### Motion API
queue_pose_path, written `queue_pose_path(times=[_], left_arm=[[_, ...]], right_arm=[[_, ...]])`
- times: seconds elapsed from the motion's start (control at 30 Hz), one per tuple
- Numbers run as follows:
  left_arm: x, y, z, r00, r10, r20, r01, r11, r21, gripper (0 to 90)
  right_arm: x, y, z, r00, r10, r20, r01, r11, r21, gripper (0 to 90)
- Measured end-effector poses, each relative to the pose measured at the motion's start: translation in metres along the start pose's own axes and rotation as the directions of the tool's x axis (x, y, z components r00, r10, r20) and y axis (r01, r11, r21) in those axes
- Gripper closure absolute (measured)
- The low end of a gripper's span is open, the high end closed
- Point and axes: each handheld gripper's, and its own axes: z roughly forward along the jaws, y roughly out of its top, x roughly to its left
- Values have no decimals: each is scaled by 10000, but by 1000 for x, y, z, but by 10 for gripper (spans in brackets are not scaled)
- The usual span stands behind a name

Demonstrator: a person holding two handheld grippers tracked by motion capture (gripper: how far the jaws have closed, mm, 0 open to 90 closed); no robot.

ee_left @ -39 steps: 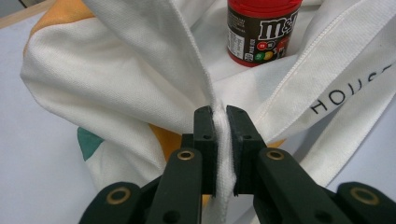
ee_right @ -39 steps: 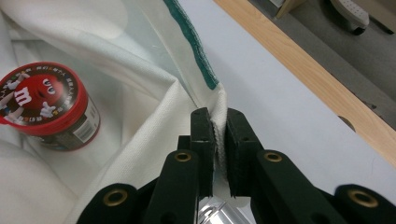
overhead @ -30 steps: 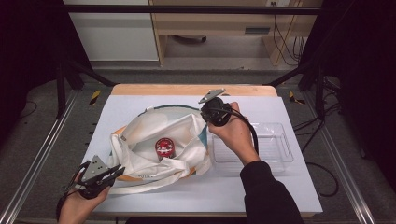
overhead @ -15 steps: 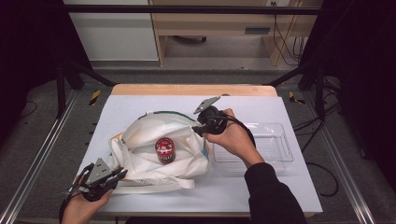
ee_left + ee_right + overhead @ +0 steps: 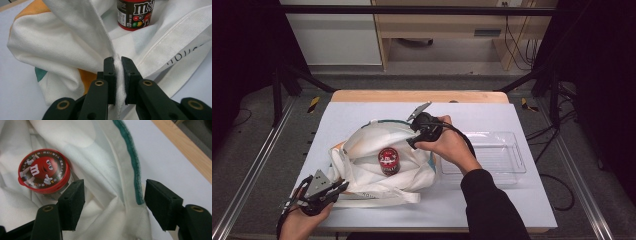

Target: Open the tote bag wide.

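- A white cloth bag point(image 5: 382, 150) is lying in the middle of the table point(image 5: 532, 200), and a red candy jar point(image 5: 388, 161) is standing up inside it.
- A see-through plastic tray point(image 5: 507, 160) is sitting at 3 o'clock from the bag.
- The left gripper point(image 5: 329, 192), at 7 o'clock, is pinching the bag's edge tight.
- The right gripper point(image 5: 113, 202) is hovering over the bag's green edge point(image 5: 132, 162) at 1 o'clock; its jaws have just been opening and are gripping nothing.

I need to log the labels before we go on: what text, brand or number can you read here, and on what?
"m&m" in white: side of the tub, seen in the left gripper view.
"m": lid of that tub, on the red cartoon face, right gripper view.
"hous", cut off: strap of the white bag.
Ring of small print round the lid, and the panel on the tub's side: too small to read.
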Motion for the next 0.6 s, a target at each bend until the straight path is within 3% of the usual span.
queue_pose_path(times=[0.1, 0.2, 0.23, 0.27, 0.3, 0.37, 0.6], left_arm=[[0, 0, 0, 10000, -77, 63, 77, 9999, -91, 825], [-1, 1, 0, 10000, -70, 70, 71, 9999, -129, 825], [-3, 0, 1, 9989, -305, 344, 309, 9995, -110, 824], [-1, 1, 0, 9999, -82, 69, 83, 9998, -193, 823], [-1, 1, -1, 10000, -32, 39, 33, 9998, -212, 823], [0, 1, -1, 10000, 80, -51, -81, 9997, -213, 822], [-1, 1, -2, 9998, 182, -74, -182, 9998, -52, 823]], right_arm=[[4, 0, 7, 9998, -180, 26, 179, 9991, 385, 383], [11, -1, 9, 9984, -555, 80, 548, 9959, 719, 509], [13, -1, 10, 9976, -674, 135, 659, 9939, 881, 562], [17, -3, 13, 9957, -851, 360, 798, 9883, 1298, 682], [17, -3, 13, 9957, -851, 360, 798, 9883, 1298, 682], [18, -5, 16, 9936, -1031, 460, 948, 9832, 1562, 791], [10, -4, 13, 9942, -717, 805, 620, 9912, 1174, 848]])
